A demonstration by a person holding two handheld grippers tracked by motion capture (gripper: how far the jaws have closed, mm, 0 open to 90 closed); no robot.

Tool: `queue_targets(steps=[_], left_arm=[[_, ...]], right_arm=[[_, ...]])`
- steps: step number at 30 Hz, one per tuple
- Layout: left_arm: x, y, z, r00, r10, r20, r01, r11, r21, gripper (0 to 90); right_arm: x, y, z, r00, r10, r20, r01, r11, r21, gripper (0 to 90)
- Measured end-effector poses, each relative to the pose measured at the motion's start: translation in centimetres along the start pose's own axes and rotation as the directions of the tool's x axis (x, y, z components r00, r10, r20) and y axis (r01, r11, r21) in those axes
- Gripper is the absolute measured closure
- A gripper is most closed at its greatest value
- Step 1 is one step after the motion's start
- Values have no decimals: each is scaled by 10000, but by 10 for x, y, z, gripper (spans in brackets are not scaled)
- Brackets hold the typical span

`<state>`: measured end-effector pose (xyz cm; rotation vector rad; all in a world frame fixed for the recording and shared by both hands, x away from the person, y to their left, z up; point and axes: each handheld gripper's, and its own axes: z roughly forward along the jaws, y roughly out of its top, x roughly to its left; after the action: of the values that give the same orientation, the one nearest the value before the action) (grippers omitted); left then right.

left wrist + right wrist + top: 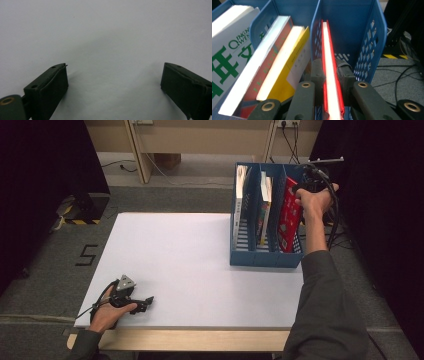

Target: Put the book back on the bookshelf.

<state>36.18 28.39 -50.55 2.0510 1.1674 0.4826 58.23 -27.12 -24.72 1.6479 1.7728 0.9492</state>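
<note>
A blue three-slot file rack (265, 257) stands on the right side of the white table (190, 265). In its right slot a thin red book (289, 217) stands upright, and my right gripper (301, 187) is shut on that book's top edge from above. The right gripper view has both pads pressed on the red book (328, 50) inside the rack's slot (372, 37), with the right gripper (331, 67) around it. My left gripper (147, 302) rests near the table's front left corner, held by a hand. It stands open (113, 75) over bare white table (105, 30).
A white book with green letters (227, 50) fills the rack's left slot. Two books, one red-spined and one yellow (282, 57), stand in the middle slot. Cables (332, 227) hang right of the rack. A taped "5" (87, 255) marks the floor at left.
</note>
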Motion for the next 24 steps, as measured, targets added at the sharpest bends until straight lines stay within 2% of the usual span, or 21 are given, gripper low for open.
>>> queue_targets(steps=[7,12,18,24], left_arm=[[0,0,0,10000,1,1,-1,10000,1,63],[0,0,0,10000,5,1,-5,10000,2,63],[0,0,0,10000,14,-6,-14,10000,13,63],[0,0,0,10000,13,-4,-13,10000,13,62]], right_arm=[[0,-3,-3,9999,-15,-170,16,10000,39,779],[2,-5,-6,9993,-197,-309,203,9996,201,764],[5,-10,-10,9977,-407,-551,425,9986,323,742],[2,-17,-17,9948,-483,-893,519,9979,383,724]])
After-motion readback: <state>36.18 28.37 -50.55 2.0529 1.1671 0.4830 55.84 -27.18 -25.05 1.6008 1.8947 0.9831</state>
